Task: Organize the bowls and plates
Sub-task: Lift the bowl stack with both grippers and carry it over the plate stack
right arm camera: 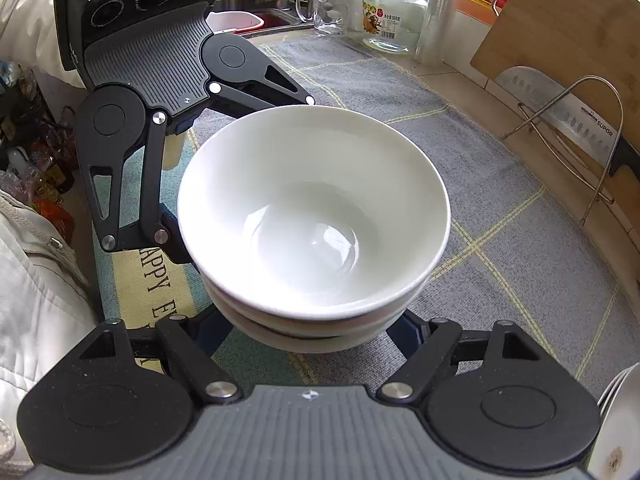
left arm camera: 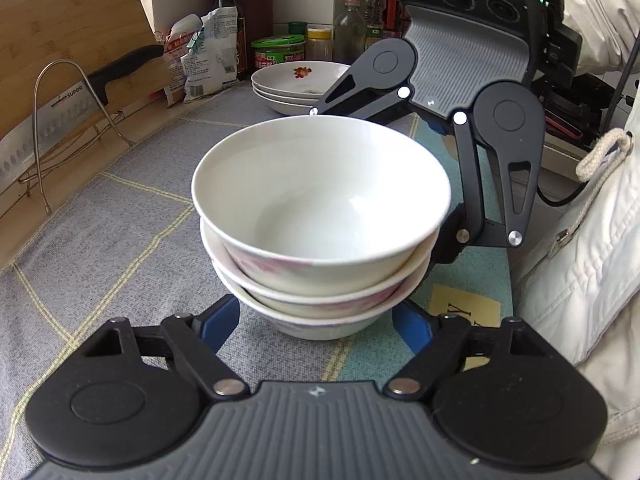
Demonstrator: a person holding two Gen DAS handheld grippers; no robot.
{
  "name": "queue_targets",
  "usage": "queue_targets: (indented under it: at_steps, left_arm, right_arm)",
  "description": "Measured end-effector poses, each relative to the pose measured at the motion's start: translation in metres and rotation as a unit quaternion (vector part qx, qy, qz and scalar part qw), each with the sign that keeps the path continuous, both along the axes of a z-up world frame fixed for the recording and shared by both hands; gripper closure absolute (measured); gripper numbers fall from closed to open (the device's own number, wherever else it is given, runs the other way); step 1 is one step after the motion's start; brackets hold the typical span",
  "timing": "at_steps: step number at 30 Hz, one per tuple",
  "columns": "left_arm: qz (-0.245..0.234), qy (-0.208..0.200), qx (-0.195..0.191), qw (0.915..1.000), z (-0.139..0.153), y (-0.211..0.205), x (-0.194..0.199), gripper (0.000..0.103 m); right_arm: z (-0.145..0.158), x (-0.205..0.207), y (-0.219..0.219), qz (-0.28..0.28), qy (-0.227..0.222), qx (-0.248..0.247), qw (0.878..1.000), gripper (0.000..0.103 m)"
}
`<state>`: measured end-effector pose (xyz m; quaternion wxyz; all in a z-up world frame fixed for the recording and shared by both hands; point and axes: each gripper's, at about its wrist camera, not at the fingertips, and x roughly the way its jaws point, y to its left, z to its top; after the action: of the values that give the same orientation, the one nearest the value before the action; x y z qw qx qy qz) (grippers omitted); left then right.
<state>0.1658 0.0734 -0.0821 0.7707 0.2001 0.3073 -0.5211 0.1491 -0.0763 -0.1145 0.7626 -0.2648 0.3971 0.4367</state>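
Sitting nested on the grey checked mat point(left arm camera: 120, 216), the stack of white bowls point(left arm camera: 320, 216) fills the centre of both wrist views, with a gripper on each side of it. In the left wrist view the left gripper point(left arm camera: 316, 320) reaches in from 6 o'clock, its blue fingers point(left arm camera: 220, 320) flanking the lowest bowl at 7 and 5 o'clock; whether the pads press the bowl I cannot tell, since the upper rims hide the contact. The right gripper point(left arm camera: 400, 184) comes in from 1 o'clock, its fingertips hidden behind the stack. The right wrist view mirrors this: the right gripper's fingers point(right arm camera: 208, 332) straddle the bottom bowl from 6 o'clock, contact again hidden, and the left gripper point(right arm camera: 224, 184) enters from 10 o'clock.

Only the left view shows the stack of plates point(left arm camera: 296, 84) at 12 o'clock beyond the bowls, with bottles and jars point(left arm camera: 348, 28) behind it. Only the right view shows a glass mug point(right arm camera: 328, 8) and a glass jar point(right arm camera: 396, 12) at 12 to 1 o'clock, and a plate rim point(right arm camera: 616, 420) at 4 o'clock.

A cleaver on a wire rack point(left arm camera: 52, 120) against a wooden board stands at 9 o'clock in the left view. Bare mat lies between it and the bowls. A person's white jacket point(left arm camera: 580, 240) bounds the counter edge at 3 o'clock.
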Motion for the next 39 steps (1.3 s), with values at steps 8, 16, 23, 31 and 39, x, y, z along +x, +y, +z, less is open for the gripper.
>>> queue_targets:
  at_steps: [8, 16, 23, 31, 39]
  left_arm:
    - [-0.016, 0.001, -0.001, 0.9999, -0.001, 0.0, 0.001, 0.021]
    - [-0.017, 0.001, 0.003, 0.9998, 0.0, 0.0, 0.001, 0.021]
    - [-0.015, -0.001, 0.003, 0.9999, 0.003, -0.004, -0.006, 0.021]
    - [-0.016, -0.008, 0.002, 0.9998, 0.016, -0.029, -0.01, 0.021]
    - [-0.024, -0.017, -0.008, 0.9996, 0.03, -0.074, -0.005, 0.021]
  right_arm:
    - [-0.001, 0.003, 0.001, 0.002, 0.01, 0.002, 1.0, 0.018]
    - [0.0, 0.004, 0.003, 0.0, 0.012, -0.001, 1.0, 0.018]
    - [0.003, 0.004, 0.001, -0.002, 0.023, 0.0, 1.0, 0.019]
    - [0.019, 0.005, -0.015, -0.003, 0.024, -0.001, 1.0, 0.019]
    - [0.036, 0.011, -0.052, -0.01, 0.016, -0.01, 1.0, 0.019]
